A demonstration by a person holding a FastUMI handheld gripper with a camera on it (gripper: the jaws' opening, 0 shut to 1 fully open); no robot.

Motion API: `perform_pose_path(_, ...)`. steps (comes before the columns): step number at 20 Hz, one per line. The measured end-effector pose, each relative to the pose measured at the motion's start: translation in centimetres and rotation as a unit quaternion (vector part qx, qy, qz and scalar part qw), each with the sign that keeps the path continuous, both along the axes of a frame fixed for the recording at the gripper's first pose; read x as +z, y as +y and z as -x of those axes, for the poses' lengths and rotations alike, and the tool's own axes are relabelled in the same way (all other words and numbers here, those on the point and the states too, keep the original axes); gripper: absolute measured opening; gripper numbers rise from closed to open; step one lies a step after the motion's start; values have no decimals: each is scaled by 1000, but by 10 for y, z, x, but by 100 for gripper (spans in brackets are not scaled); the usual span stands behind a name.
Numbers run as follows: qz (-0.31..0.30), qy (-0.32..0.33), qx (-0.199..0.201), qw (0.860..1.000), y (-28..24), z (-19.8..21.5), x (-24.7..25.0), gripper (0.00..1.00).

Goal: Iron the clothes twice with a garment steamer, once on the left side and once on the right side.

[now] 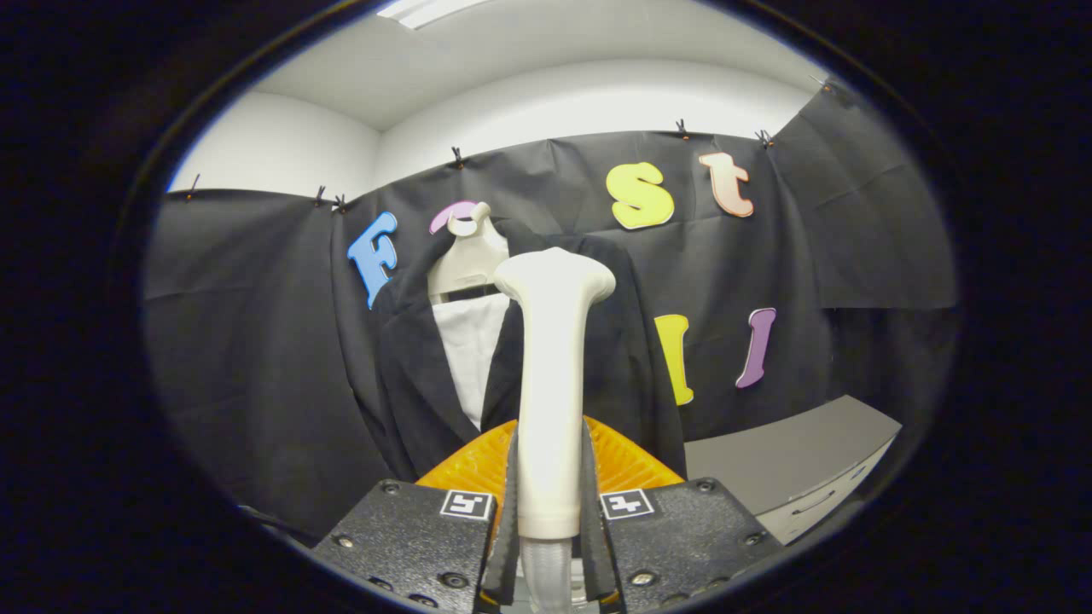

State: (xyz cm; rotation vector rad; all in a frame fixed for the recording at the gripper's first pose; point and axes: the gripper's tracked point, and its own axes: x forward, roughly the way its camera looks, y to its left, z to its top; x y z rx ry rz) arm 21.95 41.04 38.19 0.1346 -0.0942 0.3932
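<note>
The gripper (550, 512) is clamped on the steamer handle (550, 384), head raised at centre frame before the dark jacket (409, 375); neither side looks steamed yet

With the hand-held gripper (550, 503) clamped on the upright white steamer (553, 375), the way straight ahead is blocked by the dark jacket (409, 367) on its hanger (467, 256), while open room lies left of the jacket and right above the grey counter (793, 460).
</note>
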Motion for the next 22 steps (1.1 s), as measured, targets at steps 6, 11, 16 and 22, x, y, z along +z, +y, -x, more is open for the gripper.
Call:
perform_pose_path(6, 19, 24, -5, 1000, 5, -14, -26, 33)
perform_pose_path(11, 29, 46, -7, 999, 0, -19, -52, 33)
perform_pose_path(16, 43, 63, -12, 997, -7, -20, -78, 33)
perform_pose_path(22, 64, 90, -14, 994, -11, -18, -121, 33)
